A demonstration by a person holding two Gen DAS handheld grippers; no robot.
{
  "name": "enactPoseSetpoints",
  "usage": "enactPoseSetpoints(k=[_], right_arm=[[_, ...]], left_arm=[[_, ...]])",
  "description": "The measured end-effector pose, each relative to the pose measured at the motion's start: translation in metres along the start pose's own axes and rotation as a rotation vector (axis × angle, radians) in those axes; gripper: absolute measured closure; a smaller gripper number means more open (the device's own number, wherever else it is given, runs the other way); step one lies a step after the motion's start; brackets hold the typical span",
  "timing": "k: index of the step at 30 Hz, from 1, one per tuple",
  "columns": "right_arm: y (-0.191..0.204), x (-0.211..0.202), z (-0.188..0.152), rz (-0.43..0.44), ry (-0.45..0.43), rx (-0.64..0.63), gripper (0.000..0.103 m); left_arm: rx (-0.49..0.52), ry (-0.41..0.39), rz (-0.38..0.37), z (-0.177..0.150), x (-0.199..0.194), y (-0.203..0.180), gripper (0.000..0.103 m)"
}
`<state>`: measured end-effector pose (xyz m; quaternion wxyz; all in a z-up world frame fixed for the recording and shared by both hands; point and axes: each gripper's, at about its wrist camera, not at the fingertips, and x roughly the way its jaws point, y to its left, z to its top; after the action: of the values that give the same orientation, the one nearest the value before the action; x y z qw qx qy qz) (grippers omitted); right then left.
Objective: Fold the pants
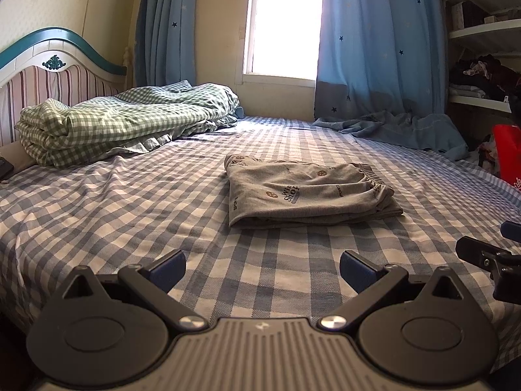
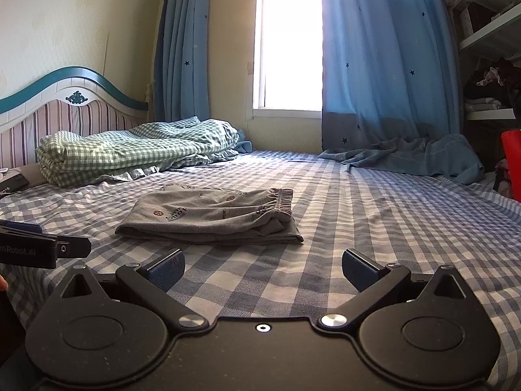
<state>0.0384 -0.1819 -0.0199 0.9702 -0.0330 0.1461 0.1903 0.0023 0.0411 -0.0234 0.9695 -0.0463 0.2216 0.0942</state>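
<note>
Grey printed pants [image 1: 306, 192] lie folded in a compact rectangle on the blue checked bed [image 1: 130, 215], waistband to the right. They also show in the right wrist view [image 2: 211, 216]. My left gripper [image 1: 262, 268] is open and empty, held low over the sheet in front of the pants. My right gripper [image 2: 263, 268] is open and empty too, in front of the pants and to their right. The right gripper shows at the left wrist view's right edge [image 1: 488, 254]; the left gripper shows at the right wrist view's left edge [image 2: 42, 247].
A folded green checked quilt [image 1: 123, 123] lies by the striped headboard [image 1: 49, 75]. A blue cloth [image 1: 407, 127] lies under the curtains [image 1: 377, 42] at the far side. Shelves with clothes [image 1: 482, 75] and a red object [image 1: 508, 153] stand at the right.
</note>
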Motion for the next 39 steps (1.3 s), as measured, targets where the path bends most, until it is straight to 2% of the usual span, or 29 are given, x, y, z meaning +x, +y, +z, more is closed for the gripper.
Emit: enactPoseSetpoints(k=[39], right_arm=[[0.0010, 0.0034, -0.0082, -0.004, 0.022, 0.004, 0.001]], left_arm=[[0.001, 0.013, 0.000, -0.0023, 0.0025, 0.0001, 0.000]])
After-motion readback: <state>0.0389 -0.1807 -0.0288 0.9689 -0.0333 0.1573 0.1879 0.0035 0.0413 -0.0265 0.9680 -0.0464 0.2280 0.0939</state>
